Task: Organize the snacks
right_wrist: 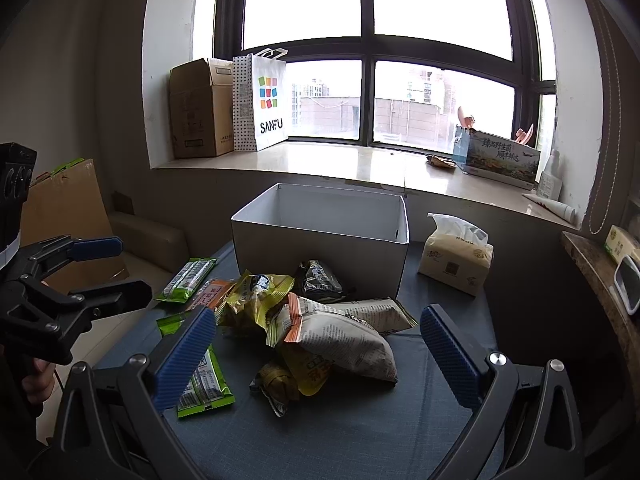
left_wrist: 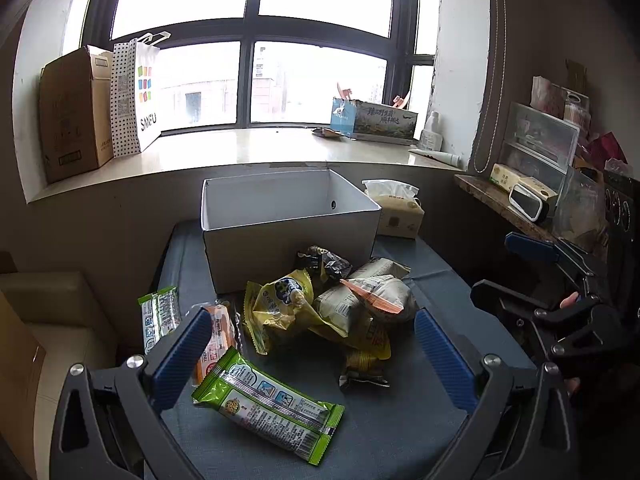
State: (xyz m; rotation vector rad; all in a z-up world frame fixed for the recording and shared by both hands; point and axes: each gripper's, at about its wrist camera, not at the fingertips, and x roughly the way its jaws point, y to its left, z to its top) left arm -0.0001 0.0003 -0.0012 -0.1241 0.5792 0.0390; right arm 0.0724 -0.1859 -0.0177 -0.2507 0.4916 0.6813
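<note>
A loose heap of snack packets (right_wrist: 320, 320) lies on a blue-grey table (right_wrist: 360, 432), just in front of an open white box (right_wrist: 320, 240) whose inside is hidden by its walls; in the heap, a grey printed bag with an orange edge (right_wrist: 340, 340) rests on yellow packets (left_wrist: 280, 304), with a dark packet (right_wrist: 320, 276) behind, touching the box; a green bar packet (left_wrist: 268, 400) lies nearest the left gripper (left_wrist: 312, 344), a second green one (left_wrist: 158, 316) sits apart at the table's left edge, and an orange packet (left_wrist: 216, 336) lies between them; both the left gripper and the right gripper (right_wrist: 316, 348) hover with fingers spread wide, gripping nothing; a tissue pack (right_wrist: 456, 260) stands right of the box; beyond, a windowsill (right_wrist: 340, 164) bears a cardboard carton (right_wrist: 200, 108) and a SANFU bag (right_wrist: 268, 104).
</note>
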